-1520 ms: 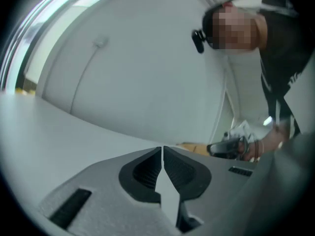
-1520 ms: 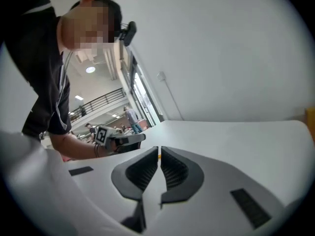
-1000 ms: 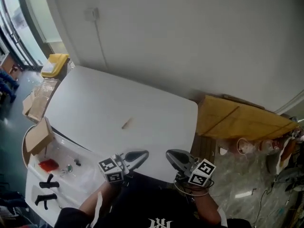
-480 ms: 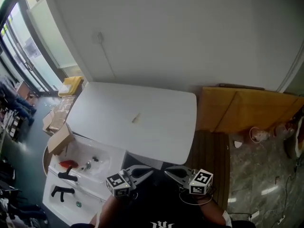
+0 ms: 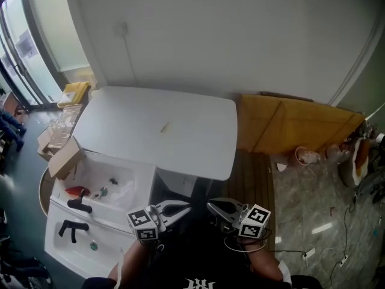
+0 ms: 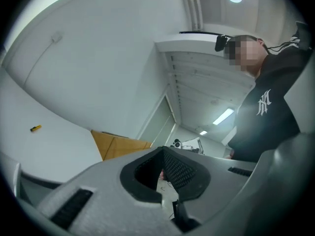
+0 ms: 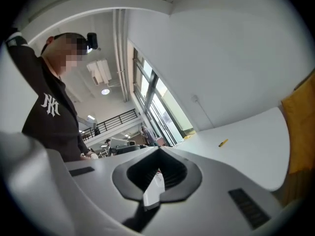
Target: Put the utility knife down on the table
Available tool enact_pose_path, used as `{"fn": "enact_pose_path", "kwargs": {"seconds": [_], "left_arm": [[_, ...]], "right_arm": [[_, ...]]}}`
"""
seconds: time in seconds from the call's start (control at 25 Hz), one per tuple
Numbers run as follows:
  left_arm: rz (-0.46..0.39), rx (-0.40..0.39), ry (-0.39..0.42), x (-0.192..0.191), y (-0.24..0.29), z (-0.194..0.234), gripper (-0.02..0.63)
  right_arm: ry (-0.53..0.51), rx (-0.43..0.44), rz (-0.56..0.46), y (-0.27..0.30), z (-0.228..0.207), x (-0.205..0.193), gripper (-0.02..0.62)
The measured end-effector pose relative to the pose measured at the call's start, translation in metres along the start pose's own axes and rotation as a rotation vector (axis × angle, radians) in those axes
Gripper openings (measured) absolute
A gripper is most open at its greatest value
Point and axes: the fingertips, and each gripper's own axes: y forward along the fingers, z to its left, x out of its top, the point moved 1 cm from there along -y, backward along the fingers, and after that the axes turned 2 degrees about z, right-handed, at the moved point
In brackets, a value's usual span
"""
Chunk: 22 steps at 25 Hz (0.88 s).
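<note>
The utility knife (image 5: 164,127) is a small yellow object lying on the white table (image 5: 198,143), near its middle. It also shows as a yellow speck in the left gripper view (image 6: 35,128) and the right gripper view (image 7: 223,142). Both grippers are held close to the person's body, well short of the table's near edge. My left gripper (image 5: 187,207) is shut and holds nothing. My right gripper (image 5: 210,205) is shut too, its tips pointing toward the left one. In each gripper view the jaws meet at the tip, left (image 6: 162,149) and right (image 7: 158,151).
A white low unit (image 5: 66,233) at the left holds a red item (image 5: 76,191), black handles (image 5: 78,205) and small parts. A cardboard box (image 5: 63,159) sits at its far corner. Yellow-brown boards (image 5: 295,128) lean on the wall at the right. Cables lie on the floor (image 5: 319,227).
Both grippers have drawn back from the table's near edge toward the person, and the head view has shifted. The knife has stayed where it lay on the table.
</note>
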Motion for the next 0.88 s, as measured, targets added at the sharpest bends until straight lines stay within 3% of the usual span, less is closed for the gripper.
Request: {"fn": "enact_pose_path", "kwargs": {"seconds": [0.16, 0.36, 0.48, 0.64, 0.88], "left_arm": [[0.04, -0.01, -0.029, -0.023, -0.029, -0.01, 0.006], [0.088, -0.089, -0.013, -0.035, -0.037, -0.019, 0.006], [0.076, -0.096, 0.021, -0.029, -0.028, -0.034, 0.006], [0.044, -0.029, 0.063, -0.012, -0.003, -0.043, 0.006], [0.071, -0.116, 0.108, -0.006, 0.037, -0.076, 0.006]], "right_arm": [[-0.037, -0.021, -0.035, 0.008, 0.031, -0.012, 0.003], [-0.058, -0.079, -0.022, 0.007, 0.057, -0.041, 0.003], [-0.104, -0.084, -0.037, -0.005, 0.075, -0.032, 0.003], [-0.134, -0.113, -0.072, -0.037, 0.079, -0.017, 0.003], [-0.202, -0.095, -0.1, -0.078, 0.08, -0.002, 0.003]]}}
